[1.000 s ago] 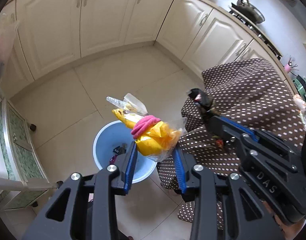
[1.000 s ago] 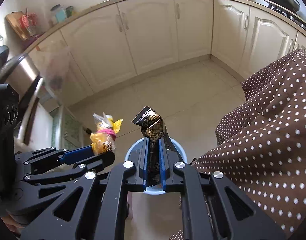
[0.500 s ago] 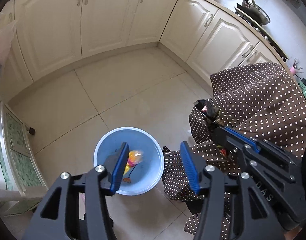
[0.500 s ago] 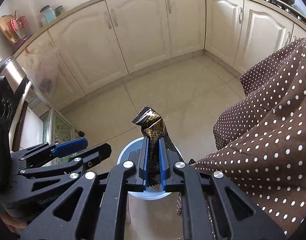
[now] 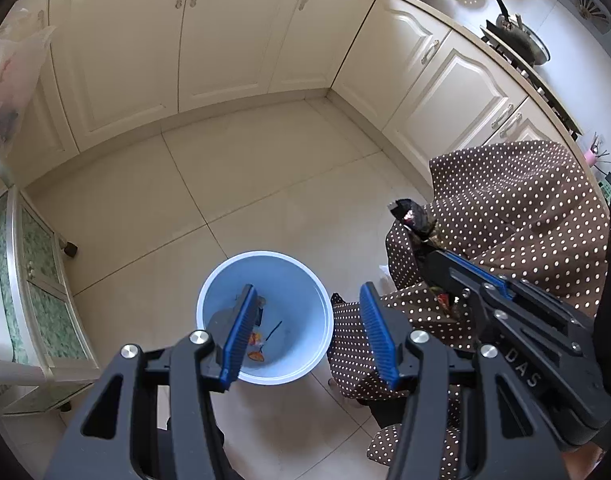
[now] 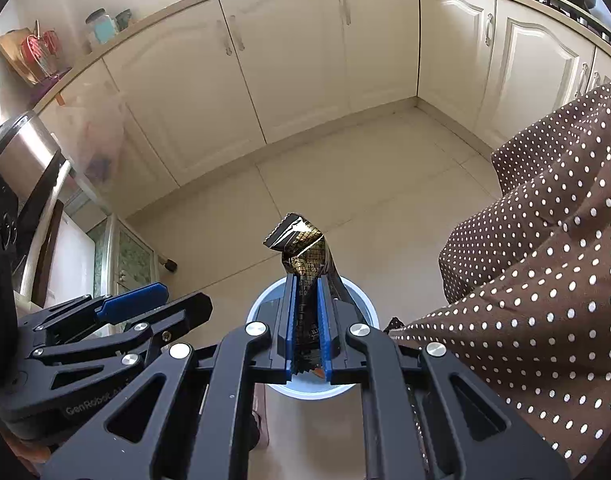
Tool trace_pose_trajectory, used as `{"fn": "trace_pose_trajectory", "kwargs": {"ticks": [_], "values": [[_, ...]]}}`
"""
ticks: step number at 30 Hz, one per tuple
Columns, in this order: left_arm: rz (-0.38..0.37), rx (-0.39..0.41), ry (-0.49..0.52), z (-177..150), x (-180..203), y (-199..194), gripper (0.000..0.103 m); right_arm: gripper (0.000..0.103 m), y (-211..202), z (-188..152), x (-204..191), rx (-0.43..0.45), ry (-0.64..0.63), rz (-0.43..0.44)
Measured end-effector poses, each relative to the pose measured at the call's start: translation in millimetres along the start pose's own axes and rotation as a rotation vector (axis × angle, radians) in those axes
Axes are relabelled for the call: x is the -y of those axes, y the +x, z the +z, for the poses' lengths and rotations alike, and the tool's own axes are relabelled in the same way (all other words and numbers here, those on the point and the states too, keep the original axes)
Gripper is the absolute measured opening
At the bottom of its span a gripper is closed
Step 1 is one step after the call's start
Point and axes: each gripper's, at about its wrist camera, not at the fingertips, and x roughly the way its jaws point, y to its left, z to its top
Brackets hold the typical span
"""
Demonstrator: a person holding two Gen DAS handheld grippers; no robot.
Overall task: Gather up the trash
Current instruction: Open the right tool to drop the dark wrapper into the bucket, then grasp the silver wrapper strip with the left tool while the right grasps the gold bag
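A light blue bin (image 5: 305, 288) stands on the tiled floor, with small bits of trash (image 5: 255, 340) at its bottom. My left gripper (image 5: 307, 334) is open and empty above the bin. My right gripper (image 6: 307, 312) is shut on a black and gold foil wrapper (image 6: 303, 244) and holds it upright over the bin's rim (image 6: 363, 300). In the left wrist view the right gripper (image 5: 433, 258) shows at the right with the wrapper (image 5: 411, 216) sticking out. In the right wrist view the left gripper (image 6: 153, 300) shows at the left.
A table draped in a brown polka-dot cloth (image 5: 513, 216) hangs close to the bin's right side. Cream kitchen cabinets (image 5: 225, 32) line the back and right. A small white and green cabinet (image 5: 33, 280) stands at the left.
My left gripper let go of the yellow and pink bag, which fell into the bin, and has opened wider. My right gripper has kept its hold on the wrapper over the bin.
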Motion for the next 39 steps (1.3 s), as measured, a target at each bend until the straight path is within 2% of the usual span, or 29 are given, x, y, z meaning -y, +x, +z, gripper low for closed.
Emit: {"fn": "trace_pose_trajectory", "kwargs": {"ticks": [4,6,7,9,17,22,29,34,39], "values": [[0.002,0.017,-0.008,2,-2,-7,0.052,0.01,-1,8,-4,0.024,-0.001,0.011],[0.004,0.025,-0.017,3,-3,-11,0.052,0.014,-3,13,-5,0.045,0.0,0.026],[0.004,0.027,-0.021,4,-3,-12,0.052,0.025,-4,15,-6,0.061,0.0,0.024],[0.006,0.033,-0.027,6,-2,-16,0.052,0.039,-9,20,-4,0.082,0.005,0.006],[-0.015,0.076,-0.007,8,11,-43,0.052,0.041,-49,22,0,0.155,-0.006,-0.035],[-0.032,0.118,0.032,8,34,-72,0.052,0.044,-98,15,5,0.225,-0.008,-0.078],[-0.097,0.186,0.136,-2,93,-120,0.052,0.049,-181,-8,20,0.354,-0.001,-0.167],[-0.164,0.211,0.225,-17,152,-145,0.056,0.053,-241,-31,53,0.43,0.068,-0.233],[-0.218,0.217,0.345,-36,219,-159,0.056,0.058,-295,-65,100,0.491,0.146,-0.347]]}}
